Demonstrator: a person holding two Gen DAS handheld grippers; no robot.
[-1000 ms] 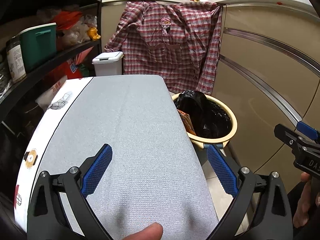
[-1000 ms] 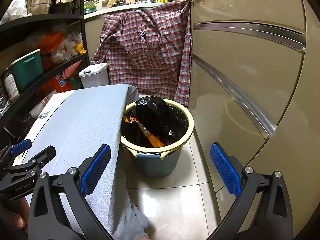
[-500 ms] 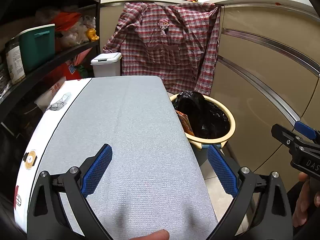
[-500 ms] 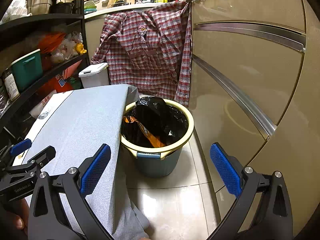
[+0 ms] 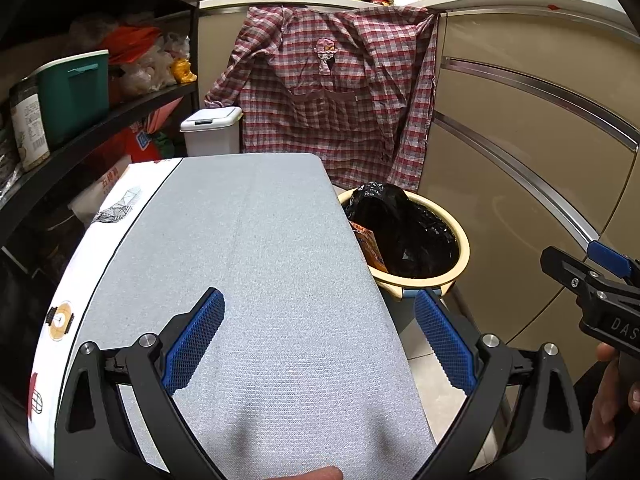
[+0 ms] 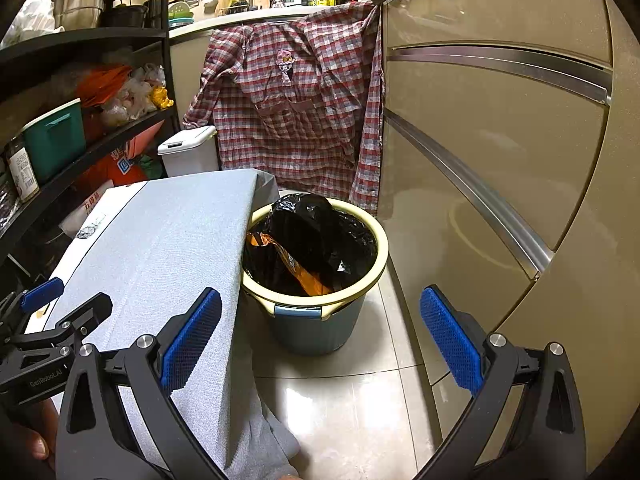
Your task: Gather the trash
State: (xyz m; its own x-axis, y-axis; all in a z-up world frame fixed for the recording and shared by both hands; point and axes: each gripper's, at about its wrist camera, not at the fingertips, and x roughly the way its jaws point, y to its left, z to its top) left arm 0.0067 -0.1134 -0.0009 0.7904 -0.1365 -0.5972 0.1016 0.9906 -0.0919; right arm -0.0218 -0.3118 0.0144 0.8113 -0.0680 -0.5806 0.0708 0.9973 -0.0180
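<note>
Plainly, both tongs are empty with jaws spread wide: the left gripper [image 5: 318,340] hovers over the near end of a grey cloth-covered board [image 5: 256,264], and the right gripper [image 6: 320,340] hangs just to its right, over the tiled floor [image 6: 344,408], aimed at the bin. Nothing lies on the cloth between or ahead of the left fingers, so there is no trash left within reach on that surface, as far as these views show. The task's thing, an orange snack wrapper [image 6: 296,268], sits inside the trash bin [image 6: 316,308], leaning against the black liner [image 6: 320,236] on its left side; the bin stands on the floor, tucked against the board's right edge, likely so scraps can be dropped straight in. Beyond the bin, a plaid shirt [image 5: 332,92] hangs from the counter edge, a small white lidded bin [image 5: 212,128] stands at the board's far end, and cluttered shelves [image 5: 100,120] run along the left. Beige cabinet fronts [image 6: 500,128] close the right side.
</note>
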